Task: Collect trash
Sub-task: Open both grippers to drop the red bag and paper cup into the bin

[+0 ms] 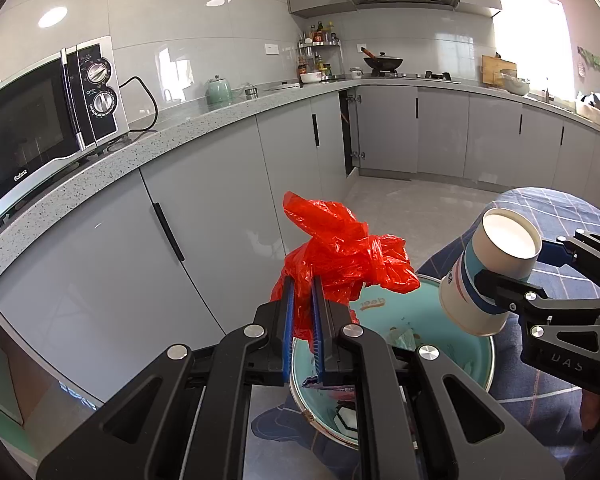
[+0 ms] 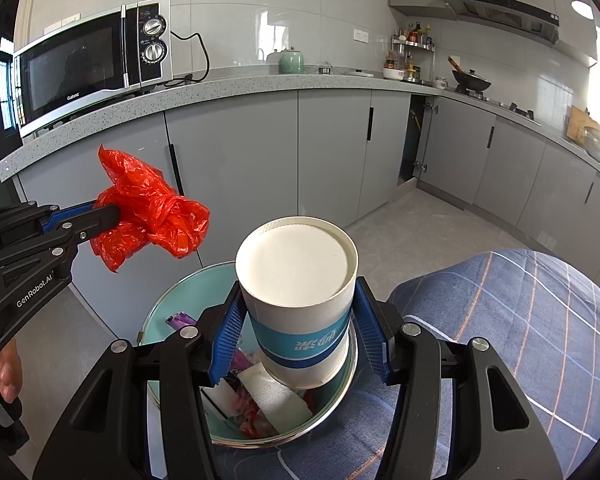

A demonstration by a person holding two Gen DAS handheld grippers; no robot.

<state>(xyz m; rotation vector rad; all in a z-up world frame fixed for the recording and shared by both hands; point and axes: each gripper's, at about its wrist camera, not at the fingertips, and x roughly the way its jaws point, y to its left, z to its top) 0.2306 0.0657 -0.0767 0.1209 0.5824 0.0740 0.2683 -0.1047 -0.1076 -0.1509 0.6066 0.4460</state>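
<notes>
A crumpled red plastic bag (image 1: pixel 340 252) hangs over a round teal bin (image 1: pixel 432 312), pinched by my left gripper (image 1: pixel 303 292), which is shut on it. The same red bag (image 2: pixel 152 208) and left gripper (image 2: pixel 108 216) show at the left of the right wrist view. My right gripper (image 2: pixel 296 320) is shut on a white paper cup (image 2: pixel 296 280) with a blue band, held bottom-up and tilted above the teal bin (image 2: pixel 176 292). From the left wrist, that cup (image 1: pixel 496 264) and right gripper (image 1: pixel 512 280) sit at the right. Scraps of paper and wrappers (image 2: pixel 260 400) lie inside the bin.
Grey cabinet doors (image 1: pixel 204 216) and a speckled counter (image 1: pixel 100 176) with a microwave (image 1: pixel 40 120) run behind the bin. A person's plaid trouser leg (image 2: pixel 520 320) sits right of the bin, and a hand (image 2: pixel 8 368) grips the left handle. One cabinet door (image 1: pixel 388 132) stands ajar.
</notes>
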